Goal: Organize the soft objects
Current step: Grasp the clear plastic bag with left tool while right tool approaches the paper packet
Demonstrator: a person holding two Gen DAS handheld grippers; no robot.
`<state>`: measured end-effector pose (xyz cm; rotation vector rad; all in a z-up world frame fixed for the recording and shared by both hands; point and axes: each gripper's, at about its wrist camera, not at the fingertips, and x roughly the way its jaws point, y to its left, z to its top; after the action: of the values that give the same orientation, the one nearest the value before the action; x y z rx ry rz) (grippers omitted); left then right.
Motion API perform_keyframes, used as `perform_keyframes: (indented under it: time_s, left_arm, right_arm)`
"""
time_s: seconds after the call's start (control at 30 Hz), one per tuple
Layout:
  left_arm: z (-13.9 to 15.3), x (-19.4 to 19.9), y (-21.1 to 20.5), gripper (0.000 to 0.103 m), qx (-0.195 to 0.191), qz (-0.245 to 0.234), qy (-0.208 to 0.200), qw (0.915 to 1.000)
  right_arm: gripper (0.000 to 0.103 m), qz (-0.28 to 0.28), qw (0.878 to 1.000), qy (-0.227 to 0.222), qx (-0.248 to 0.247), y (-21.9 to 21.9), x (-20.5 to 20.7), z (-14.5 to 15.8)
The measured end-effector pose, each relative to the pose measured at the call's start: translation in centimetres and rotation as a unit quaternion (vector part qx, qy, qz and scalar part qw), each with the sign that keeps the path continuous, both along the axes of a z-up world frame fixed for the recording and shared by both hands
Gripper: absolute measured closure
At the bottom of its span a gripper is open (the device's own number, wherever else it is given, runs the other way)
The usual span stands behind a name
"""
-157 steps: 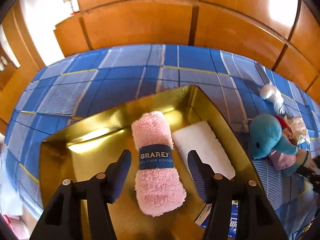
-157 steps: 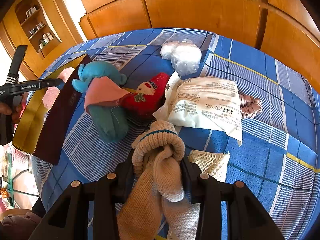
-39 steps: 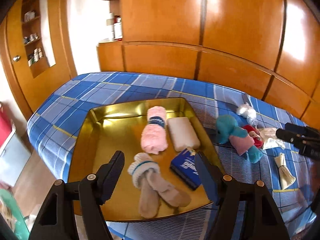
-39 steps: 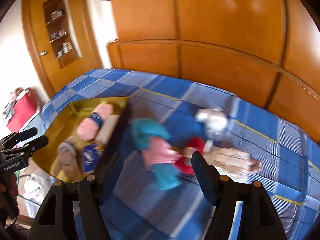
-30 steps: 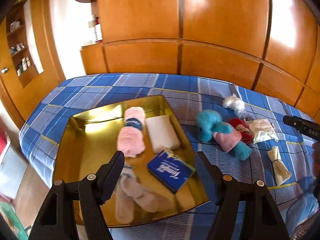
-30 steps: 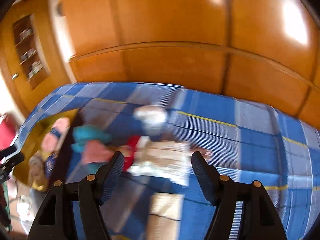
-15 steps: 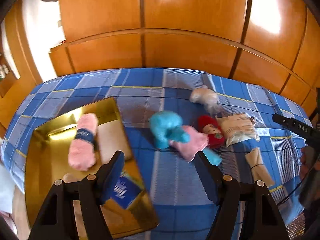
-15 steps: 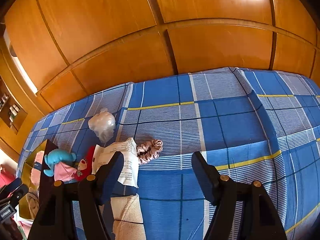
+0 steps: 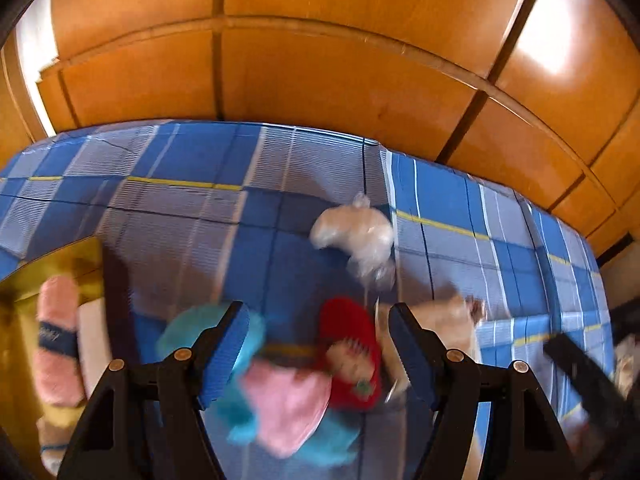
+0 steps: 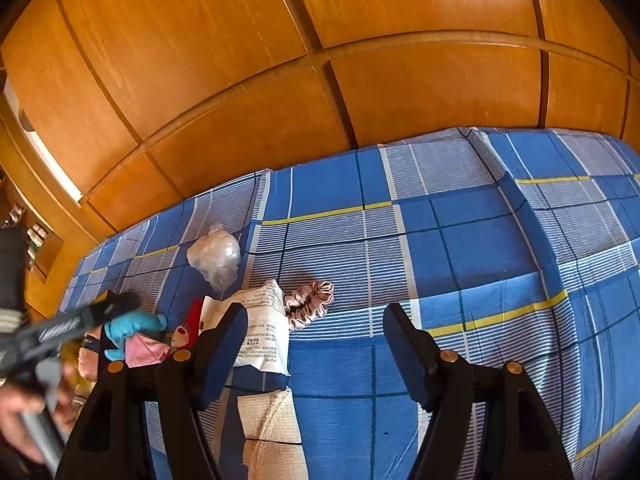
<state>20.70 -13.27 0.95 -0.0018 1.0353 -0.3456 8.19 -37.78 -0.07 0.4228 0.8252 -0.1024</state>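
**Crowded toys invite a muddled grab**

The left gripper (image 9: 316, 344) hangs wide open and empty over the soft turquoise plush toy in its pink cloth (image 9: 280, 404), which lies touching the red plush doll (image 9: 350, 354) on the blue plaid bedspread (image 9: 192, 216), just right of the gold metal tray (image 9: 52, 260). Because the two toys touch, closing here could pinch both or catch only loose cloth. The right gripper (image 10: 316, 344) is also open and empty, above bare bedspread near the pink satin scrunchie (image 10: 310, 298).

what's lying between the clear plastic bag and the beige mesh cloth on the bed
The white printed packet lies between the plastic bag and the mesh cloth; the right wrist view shows it clearly.
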Motion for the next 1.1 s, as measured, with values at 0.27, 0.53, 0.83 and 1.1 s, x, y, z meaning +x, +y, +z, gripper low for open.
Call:
perform_keyframes:
  time_s: [0.27, 0.53, 0.83, 1.1]
  left_arm:
    - [-3.0, 6.1, -3.5, 0.024, -0.031, 0.037, 0.072, 0.9963]
    - [-5.6, 10.1, -5.7, 0.022, -0.035, 0.081, 0.1, 0.9911]
    - [-7.2, 11.4, -8.3, 0.06, -0.002, 0.061, 0.084, 0.9946]
    - [-4.6, 8.7, -6.1, 0.061, -0.008, 0.031, 0.041, 0.9986]
  right_arm:
    - [0.032, 0.008, 1.0, 0.001, 0.016, 0.2, 0.2, 0.0]
    - [0.032, 0.016, 0.999, 0.0, 0.032, 0.4, 0.3, 0.1]
    - [0.032, 0.012, 0.999, 0.0, 0.035, 0.3, 0.4, 0.0]
    - [0.032, 0.002, 1.0, 0.004, 0.029, 0.1, 0.3, -0.4]
